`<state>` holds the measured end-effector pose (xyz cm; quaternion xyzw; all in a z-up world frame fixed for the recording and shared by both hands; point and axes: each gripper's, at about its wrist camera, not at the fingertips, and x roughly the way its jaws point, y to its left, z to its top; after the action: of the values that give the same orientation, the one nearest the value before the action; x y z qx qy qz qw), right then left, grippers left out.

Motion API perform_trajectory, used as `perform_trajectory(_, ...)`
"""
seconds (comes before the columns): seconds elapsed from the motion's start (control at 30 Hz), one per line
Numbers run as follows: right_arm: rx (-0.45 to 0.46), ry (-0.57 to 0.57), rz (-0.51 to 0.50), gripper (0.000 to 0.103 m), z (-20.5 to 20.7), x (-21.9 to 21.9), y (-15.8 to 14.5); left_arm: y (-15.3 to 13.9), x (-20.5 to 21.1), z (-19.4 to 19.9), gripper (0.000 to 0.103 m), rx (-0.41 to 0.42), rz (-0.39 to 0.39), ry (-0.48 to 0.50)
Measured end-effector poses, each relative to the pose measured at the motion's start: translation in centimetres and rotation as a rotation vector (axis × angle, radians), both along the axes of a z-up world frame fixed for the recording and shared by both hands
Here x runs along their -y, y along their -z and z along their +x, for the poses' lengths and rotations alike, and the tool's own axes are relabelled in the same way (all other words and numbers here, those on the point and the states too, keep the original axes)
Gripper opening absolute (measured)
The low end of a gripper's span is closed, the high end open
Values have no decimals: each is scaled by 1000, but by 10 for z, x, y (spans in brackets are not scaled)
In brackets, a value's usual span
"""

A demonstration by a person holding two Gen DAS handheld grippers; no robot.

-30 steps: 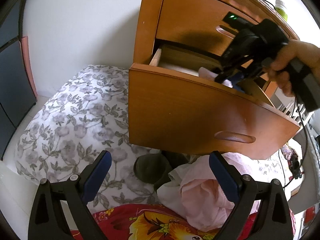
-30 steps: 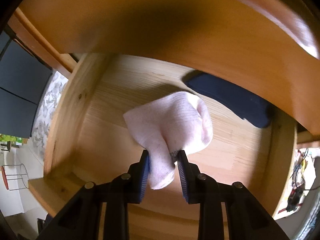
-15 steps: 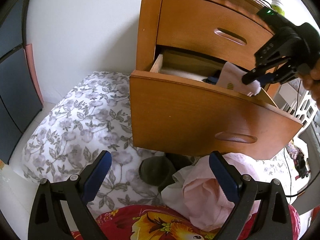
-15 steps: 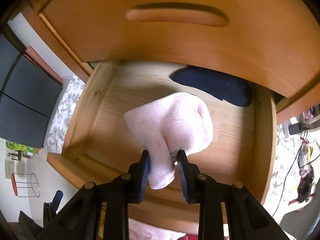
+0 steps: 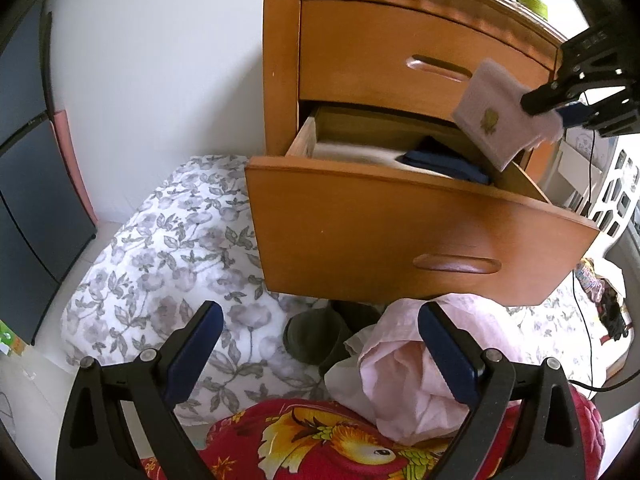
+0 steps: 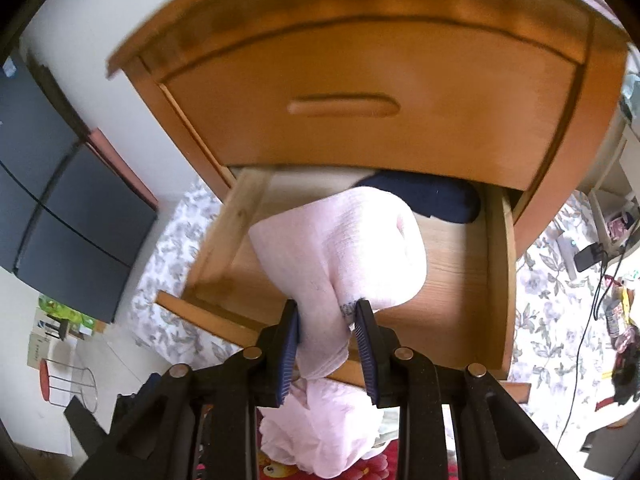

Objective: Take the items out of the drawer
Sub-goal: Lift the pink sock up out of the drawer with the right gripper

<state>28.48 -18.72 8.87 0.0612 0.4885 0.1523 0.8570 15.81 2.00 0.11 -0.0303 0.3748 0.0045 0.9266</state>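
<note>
A wooden nightstand has its lower drawer (image 5: 400, 236) (image 6: 496, 280) pulled out. My right gripper (image 6: 326, 320) (image 5: 560, 110) is shut on a pale pink sock (image 6: 340, 248) (image 5: 496, 120), which hangs in the air above the drawer's right side. A dark navy cloth (image 5: 444, 162) (image 6: 432, 196) lies at the back of the drawer. My left gripper (image 5: 320, 328) stands open below the drawer front, over the bedding, with nothing between its fingers.
A pink garment (image 5: 408, 360) and a dark green item (image 5: 320, 332) lie under the drawer on a floral sheet (image 5: 160, 248). A red patterned blanket (image 5: 340, 440) is nearest. The upper drawer (image 5: 420, 64) is closed. Cables and clutter (image 6: 608, 292) lie at right.
The right gripper lifted the pink sock out of the drawer and up above it. The left gripper drew back slightly, so more of the nightstand shows.
</note>
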Motion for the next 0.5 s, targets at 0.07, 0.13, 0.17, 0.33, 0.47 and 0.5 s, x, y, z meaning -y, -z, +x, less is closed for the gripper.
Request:
perform_trajectory(0.07,55,15,-13,30,-13,3,-12,-5,2,-4,98,6,1,3)
perform_trajectory(0.13,96,20,-17,30,-26,5,-21,-11,3,-8,98,15,6,3)
perform_trajectory(0.17,117,21,-11,30,-32,7,-26,-14,3,-10,98,21,9,4)
perform_trajectory(0.33,209,42,3,30,-66,14,-50,-30,6,-20,98,52,13,5)
perform_trajectory(0.47,265,39,2,30,-90,19,-65,-41,11,-28,98,71,19,13)
perform_trajectory(0.5,271,38,3,30,-94,20,-68,-45,12,-31,98,79,17,15)
